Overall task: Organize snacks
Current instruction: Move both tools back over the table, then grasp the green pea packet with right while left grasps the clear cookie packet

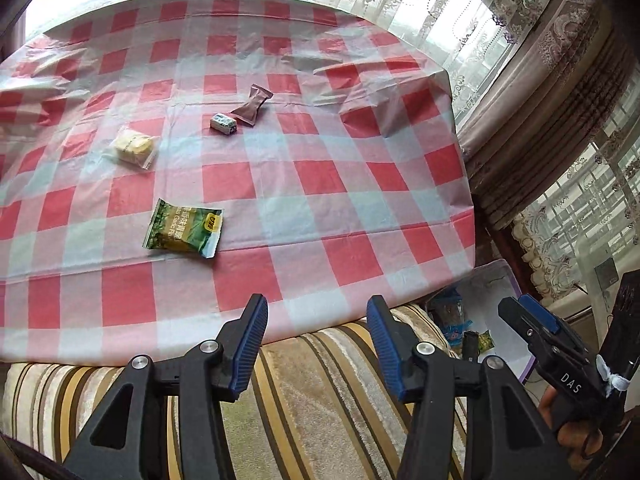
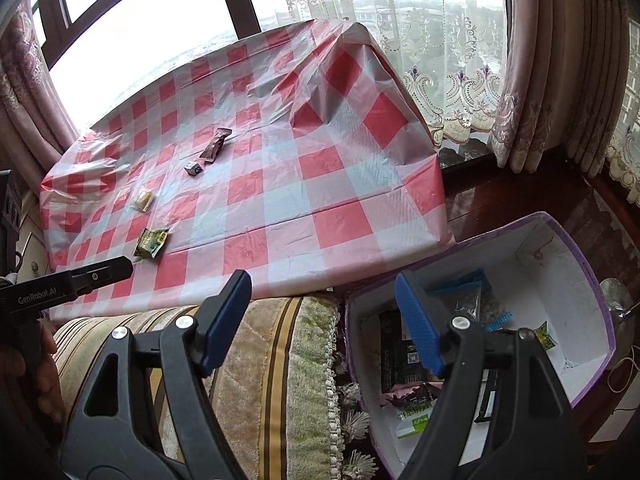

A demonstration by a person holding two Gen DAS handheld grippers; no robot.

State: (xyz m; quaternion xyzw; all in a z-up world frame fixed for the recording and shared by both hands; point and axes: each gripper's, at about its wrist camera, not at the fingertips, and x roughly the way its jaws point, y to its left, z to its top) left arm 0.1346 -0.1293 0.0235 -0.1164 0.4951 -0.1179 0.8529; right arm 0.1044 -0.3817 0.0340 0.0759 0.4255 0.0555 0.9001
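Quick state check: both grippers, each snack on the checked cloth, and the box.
left gripper: open, empty
right gripper: open, empty, above the box
green packet: flat on cloth, sealed
yellow snack bag: flat on cloth
small blue-white candy: on cloth, beside the brown wrapper
brown wrapper: lying on cloth
purple box: open, holding several packets

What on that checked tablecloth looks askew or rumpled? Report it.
The checked tablecloth is rumpled and bunched at its far right corner, with creases instead of lying flat. Nothing spilled or damaged shows.
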